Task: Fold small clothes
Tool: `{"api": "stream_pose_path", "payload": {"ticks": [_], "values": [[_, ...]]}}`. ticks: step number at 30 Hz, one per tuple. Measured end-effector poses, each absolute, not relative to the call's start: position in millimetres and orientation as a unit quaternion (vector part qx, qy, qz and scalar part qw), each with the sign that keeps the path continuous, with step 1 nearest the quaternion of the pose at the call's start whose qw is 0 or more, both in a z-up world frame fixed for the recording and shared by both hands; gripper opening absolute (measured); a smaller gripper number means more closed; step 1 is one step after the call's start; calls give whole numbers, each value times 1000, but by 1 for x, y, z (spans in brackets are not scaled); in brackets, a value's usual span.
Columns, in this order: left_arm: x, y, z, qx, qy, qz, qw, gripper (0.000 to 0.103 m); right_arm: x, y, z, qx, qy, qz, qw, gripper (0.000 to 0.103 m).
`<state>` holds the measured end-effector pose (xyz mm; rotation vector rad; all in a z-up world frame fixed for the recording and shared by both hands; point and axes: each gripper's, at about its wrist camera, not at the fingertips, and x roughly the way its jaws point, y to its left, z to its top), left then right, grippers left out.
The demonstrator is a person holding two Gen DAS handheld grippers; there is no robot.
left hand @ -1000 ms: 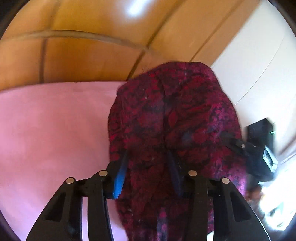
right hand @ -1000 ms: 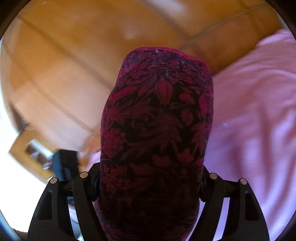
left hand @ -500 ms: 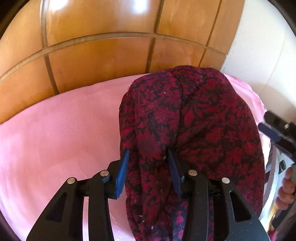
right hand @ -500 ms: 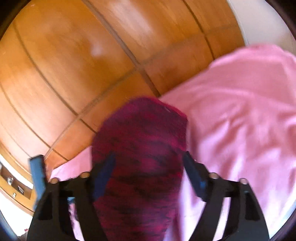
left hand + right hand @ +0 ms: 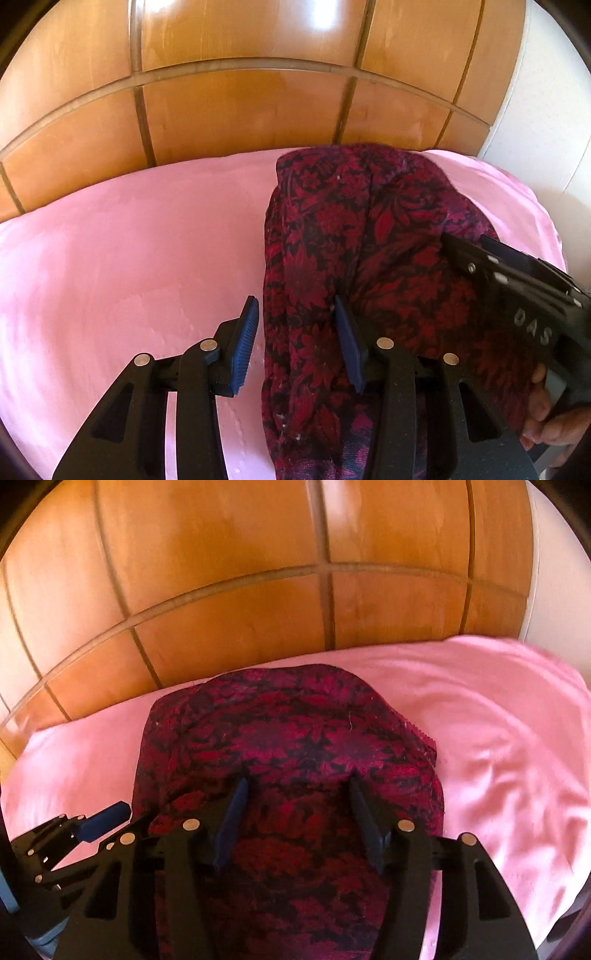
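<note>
Both grippers are at the garment [image 5: 369, 236], a dark cloth with a red floral print, draped over a pink bed sheet [image 5: 129, 266]. The left gripper [image 5: 295, 325] has its fingers spread, blue pads facing each other, with the garment's left edge running up between them. The cloth bulges there, but whether the pads bite into it cannot be told. The rest of the garment spills off to that gripper's right, where the other tool's black body crosses in over the fabric, and part of the person's hand [image 5: 546, 417] shows at the lower right edge.

From the right wrist, the right gripper [image 5: 297, 797] is spread wide too, and the garment [image 5: 280, 738] fills the gap and mounds up ahead of the fingertips, wider than the opening on both sides. The fingers straddle it rather than squeeze it. Pink sheet [image 5: 498, 738] lies on both sides of this gripper. Straight ahead of both stands a panelled wooden headboard [image 5: 240, 590].
</note>
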<state>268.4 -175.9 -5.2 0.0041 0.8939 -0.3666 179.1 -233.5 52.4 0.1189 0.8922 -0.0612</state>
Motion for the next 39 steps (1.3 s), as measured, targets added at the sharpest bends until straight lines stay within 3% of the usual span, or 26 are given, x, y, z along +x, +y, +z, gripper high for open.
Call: {"api": "stream_pose_path", "payload": {"ticks": [5,9,15,31,34,39], "values": [[267,-175,-4,-1,418,-178,891,42,167,-237,42,52,410,-28,910,57],[255,-167,6,-8,400,-169,901,54,173,-243,50,67,412,-49,907,60],[239,-155,13,-22,387,-172,905,54,161,-245,67,95,400,-72,909,80],[199,-120,27,-34,364,-147,919,54,103,-225,74,108,394,-91,908,85],[190,-114,29,-37,359,-143,921,61,91,-217,74,100,393,-99,909,86],[174,-103,31,-40,351,-135,926,62,67,-199,72,87,390,-113,910,89]]}}
